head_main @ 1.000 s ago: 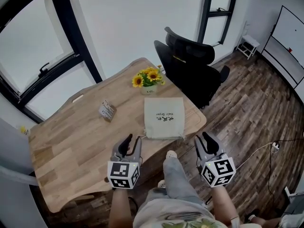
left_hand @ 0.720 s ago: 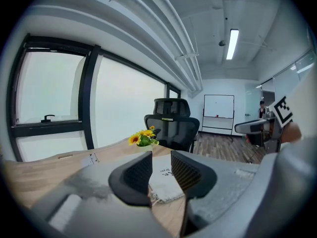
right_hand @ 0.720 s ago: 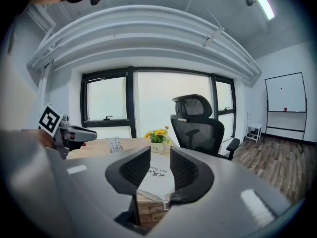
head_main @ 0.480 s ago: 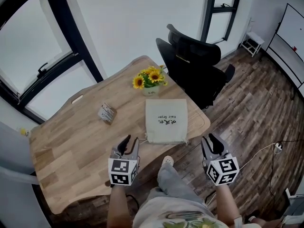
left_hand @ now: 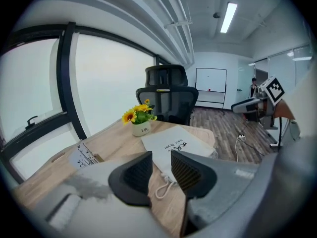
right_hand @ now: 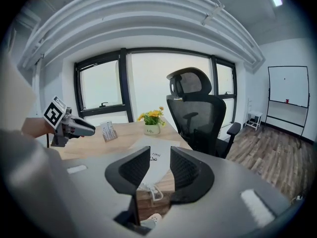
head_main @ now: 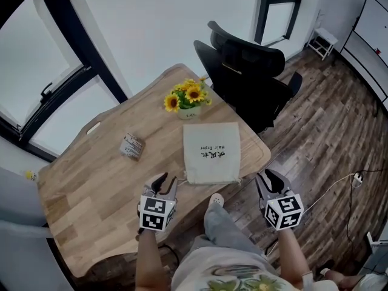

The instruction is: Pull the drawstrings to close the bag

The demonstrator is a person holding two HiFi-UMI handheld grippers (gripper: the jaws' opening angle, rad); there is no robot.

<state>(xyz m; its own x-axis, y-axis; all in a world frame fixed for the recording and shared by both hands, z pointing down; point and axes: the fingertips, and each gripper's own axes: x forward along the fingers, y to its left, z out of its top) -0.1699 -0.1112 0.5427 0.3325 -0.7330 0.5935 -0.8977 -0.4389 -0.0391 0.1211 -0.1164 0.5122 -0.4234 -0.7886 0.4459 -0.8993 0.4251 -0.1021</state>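
Note:
A beige drawstring bag (head_main: 211, 150) with dark print lies flat on the wooden table (head_main: 91, 187), its mouth toward the near edge. A white cord loop (head_main: 181, 177) trails from its left corner and another cord end (head_main: 237, 180) from its right corner. My left gripper (head_main: 165, 182) hovers open just left of the left cord; in the left gripper view the bag (left_hand: 173, 142) and its cord loop (left_hand: 163, 187) lie ahead of the left gripper (left_hand: 161, 168). My right gripper (head_main: 267, 176) is off the table's edge, right of the bag. In the right gripper view, the right gripper (right_hand: 159, 165) has just been opening slightly, and nothing is between its jaws.
A pot of yellow sunflowers (head_main: 188, 99) stands behind the bag. A small card holder (head_main: 131, 146) sits to the bag's left. A black office chair (head_main: 248, 80) stands past the table's far right corner. The person's leg and shoe (head_main: 216, 200) are below the table edge.
Both grippers have sunk lower and look smaller in the head view. The bag and its cords have not moved.

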